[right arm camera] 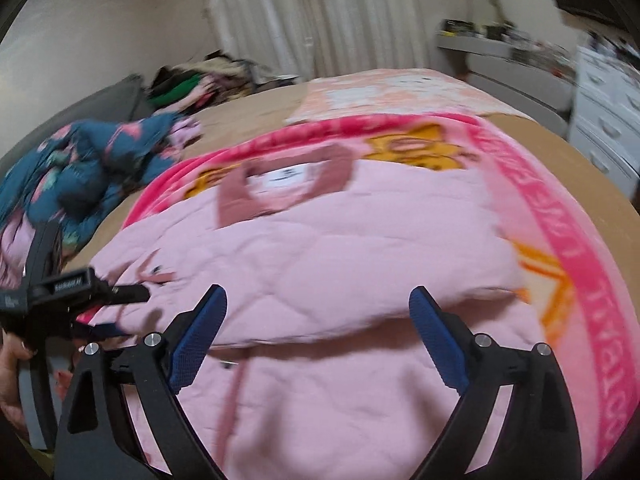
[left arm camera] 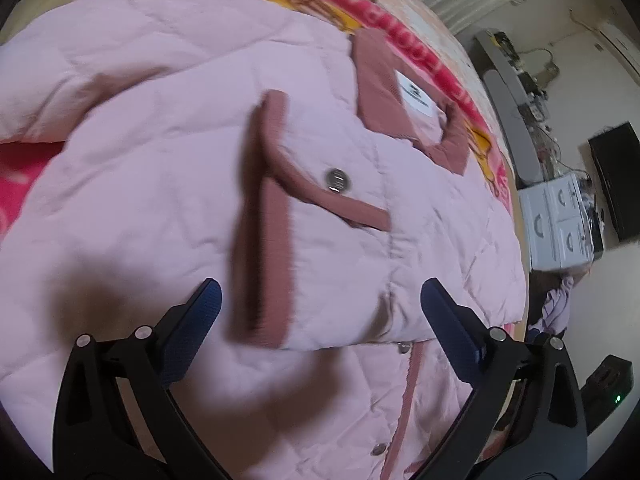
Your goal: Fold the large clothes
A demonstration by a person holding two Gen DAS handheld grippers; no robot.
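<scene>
- A pale pink quilted jacket (left arm camera: 168,128) lies spread on a bright pink printed blanket (right arm camera: 560,216) that covers a bed (right arm camera: 256,108).
- The jacket's dusty-rose collar (right arm camera: 280,184), with a white label inside it, lies at the far end in the right wrist view; one sleeve is folded across the body.
- In the left wrist view the sleeve's dusty-rose ribbed cuff (left arm camera: 264,216) lies on the chest, just beside a pocket flap with a metal snap button (left arm camera: 338,180).
- The left gripper (left arm camera: 320,292) hovers over the jacket with its blue fingers (left arm camera: 204,304) spread wide; the cuff shows between them, but the pads do not press on it.
- The right gripper (right arm camera: 318,300) also has its fingers (right arm camera: 430,320) wide apart, with nothing clamped; the folded edge of the jacket lies across the gap.
- The right wrist view shows the left gripper at the left edge, held by a hand (right arm camera: 12,364), at the jacket's near-left side.
- A crumpled dark blue patterned garment (right arm camera: 88,160) lies on the bed to the left, apart from the jacket.
- White drawers (right arm camera: 608,104) stand beyond the bed on the right.
</scene>
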